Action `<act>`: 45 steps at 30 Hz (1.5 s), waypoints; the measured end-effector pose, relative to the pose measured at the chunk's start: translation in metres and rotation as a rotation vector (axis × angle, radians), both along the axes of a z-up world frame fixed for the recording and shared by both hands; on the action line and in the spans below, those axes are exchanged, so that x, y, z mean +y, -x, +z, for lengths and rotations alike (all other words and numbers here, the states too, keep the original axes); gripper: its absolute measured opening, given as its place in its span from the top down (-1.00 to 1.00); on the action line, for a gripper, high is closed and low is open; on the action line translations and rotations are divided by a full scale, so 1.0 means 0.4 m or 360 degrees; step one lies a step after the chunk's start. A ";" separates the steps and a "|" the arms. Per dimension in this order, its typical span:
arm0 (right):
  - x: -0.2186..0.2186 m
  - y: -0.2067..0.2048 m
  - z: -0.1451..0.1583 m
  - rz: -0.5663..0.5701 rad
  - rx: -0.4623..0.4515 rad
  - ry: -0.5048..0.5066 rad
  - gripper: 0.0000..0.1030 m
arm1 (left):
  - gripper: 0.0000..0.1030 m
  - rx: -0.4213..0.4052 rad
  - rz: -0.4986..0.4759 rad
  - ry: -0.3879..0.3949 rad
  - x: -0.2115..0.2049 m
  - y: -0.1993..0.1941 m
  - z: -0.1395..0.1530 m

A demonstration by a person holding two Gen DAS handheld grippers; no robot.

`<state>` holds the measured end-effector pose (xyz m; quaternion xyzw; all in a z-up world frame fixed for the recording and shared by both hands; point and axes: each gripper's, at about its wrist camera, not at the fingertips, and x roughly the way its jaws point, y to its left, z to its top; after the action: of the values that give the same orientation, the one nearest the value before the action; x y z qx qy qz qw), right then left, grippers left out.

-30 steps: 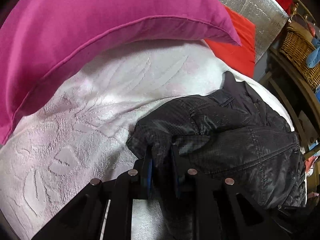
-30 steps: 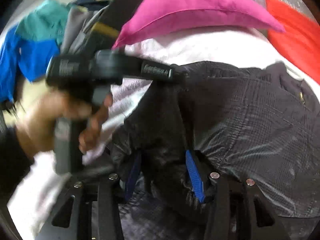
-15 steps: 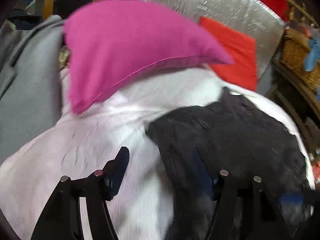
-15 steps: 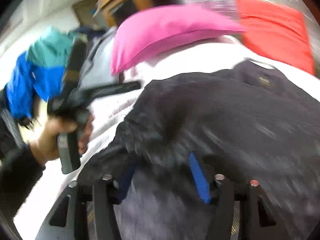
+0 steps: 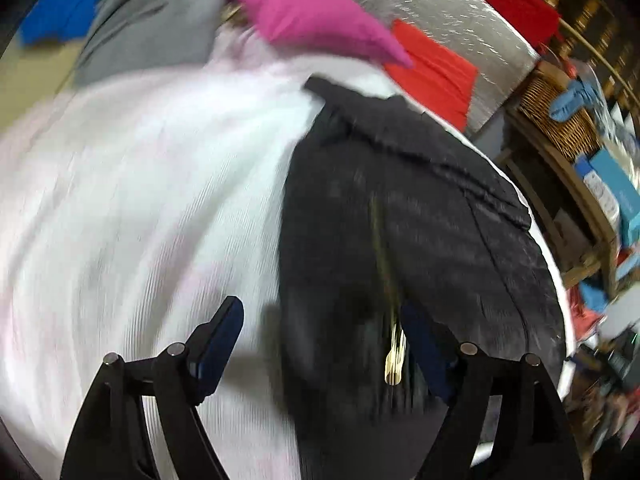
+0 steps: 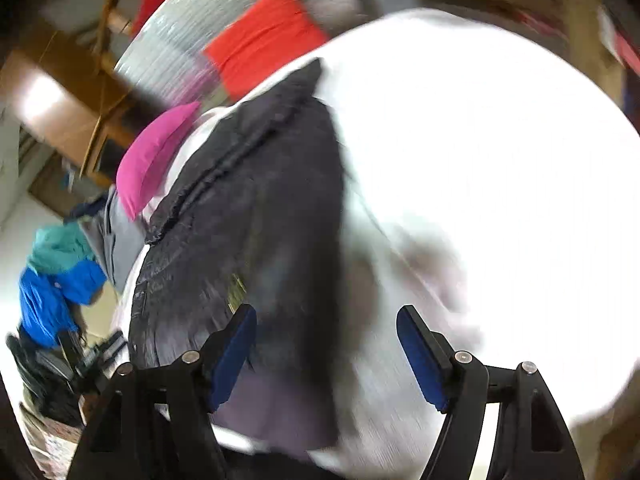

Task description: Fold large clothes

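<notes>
A black quilted jacket [image 5: 400,220] lies folded lengthwise on a white textured bedspread [image 5: 140,200], its gold zipper pull [image 5: 394,350] near my left gripper. My left gripper [image 5: 324,336] is open and empty, above the jacket's near left edge. In the right wrist view the jacket [image 6: 248,216] lies left of centre on the bedspread [image 6: 480,160]. My right gripper [image 6: 326,344] is open and empty over the jacket's near right edge. Both views are motion-blurred.
A pink pillow [image 5: 316,24] lies at the head of the bed, with a red cushion [image 5: 436,76] and a silver foil panel [image 5: 452,16] behind. Grey and blue clothes [image 5: 132,28] are piled at the left. A wicker basket [image 5: 560,116] and shelves stand at the right.
Both grippers have opened, let go of the jacket and pulled back. The jacket now lies flat on the bed. The right view has swung to the right.
</notes>
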<state>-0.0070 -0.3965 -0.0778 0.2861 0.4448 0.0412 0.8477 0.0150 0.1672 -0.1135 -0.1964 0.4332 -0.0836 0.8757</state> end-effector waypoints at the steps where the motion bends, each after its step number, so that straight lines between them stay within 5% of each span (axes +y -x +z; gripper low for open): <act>1: -0.010 0.036 -0.011 -0.0031 -0.0013 -0.0047 -0.47 | -0.58 0.0040 0.0015 0.0016 0.006 0.026 -0.012; 5: -0.001 0.105 -0.040 -0.0036 -0.0067 -0.0187 -0.47 | -0.58 0.0133 0.0091 0.0067 0.024 0.089 -0.044; 15: 0.097 0.065 -0.056 0.0106 -0.0158 -0.0330 -0.47 | -0.58 0.0146 0.0110 0.0259 0.003 0.112 -0.037; 32: 0.127 -0.022 -0.074 0.0098 -0.0125 -0.0239 -0.49 | -0.56 0.0198 -0.0028 0.0137 -0.058 0.018 -0.051; 35: 0.134 -0.034 -0.082 0.0087 -0.0105 -0.0215 -0.48 | -0.20 0.0220 -0.0029 0.0037 -0.073 0.009 -0.050; 36: 0.137 -0.035 -0.080 0.0082 -0.0098 -0.0196 -0.39 | -0.11 0.0228 -0.0022 0.0018 -0.073 0.007 -0.051; 39: 0.139 -0.043 -0.082 0.0054 -0.0015 -0.0090 0.32 | 0.21 0.0222 -0.0014 -0.0020 -0.071 0.008 -0.051; 42: 0.133 -0.042 -0.082 0.0070 0.0009 -0.0068 0.58 | 0.52 0.0202 -0.0006 -0.0031 -0.063 0.015 -0.045; 45: 0.138 -0.032 -0.056 0.0101 -0.0041 -0.0095 0.68 | 0.63 0.0156 -0.0015 -0.0046 -0.066 0.029 -0.022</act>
<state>0.0057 -0.3412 -0.1002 0.2965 0.4414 0.0849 0.8427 0.0035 0.1409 -0.1223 -0.1854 0.4776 -0.0717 0.8558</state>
